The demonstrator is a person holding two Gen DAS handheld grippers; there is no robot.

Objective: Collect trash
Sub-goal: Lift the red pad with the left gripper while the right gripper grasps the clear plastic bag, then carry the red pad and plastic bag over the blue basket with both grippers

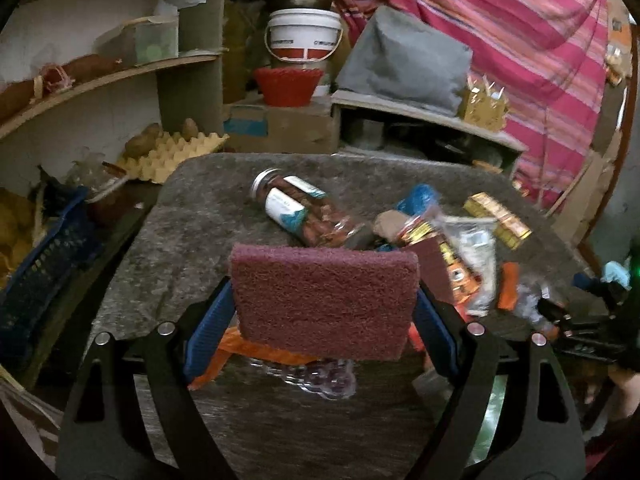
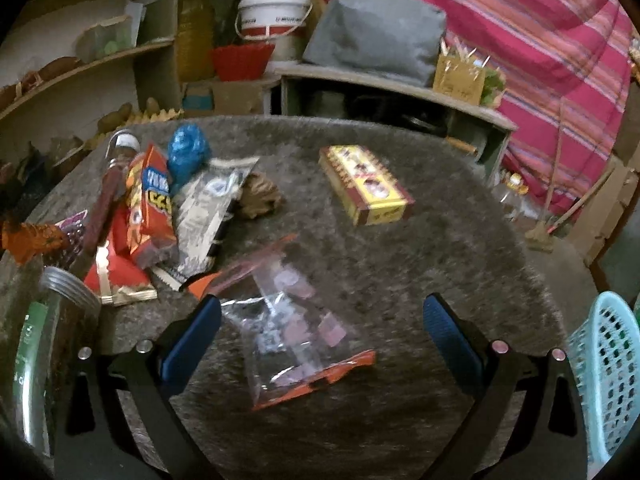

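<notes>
My left gripper (image 1: 324,300) is shut on a maroon scouring pad (image 1: 324,296), held across its blue pads above the grey stone table (image 1: 180,232). Below it lie an orange wrapper (image 1: 248,352) and a clear plastic blister (image 1: 320,380). A labelled jar (image 1: 296,208) lies on its side behind the pad, with a heap of wrappers (image 1: 460,264) to its right. My right gripper (image 2: 322,332) is open and hangs over a clear zip bag with an orange edge (image 2: 296,320), its pads apart from the bag. A yellow-red box (image 2: 366,184), an orange snack bag (image 2: 150,204) and a blue crumpled bag (image 2: 188,152) lie farther back.
A light blue basket (image 2: 608,380) stands off the table's right edge. A metal-lidded jar (image 2: 52,340) is close on the left. Shelves, an egg tray (image 1: 168,156), a blue crate (image 1: 44,272), a white bucket (image 1: 304,36) and a pink striped cloth (image 1: 520,40) surround the table.
</notes>
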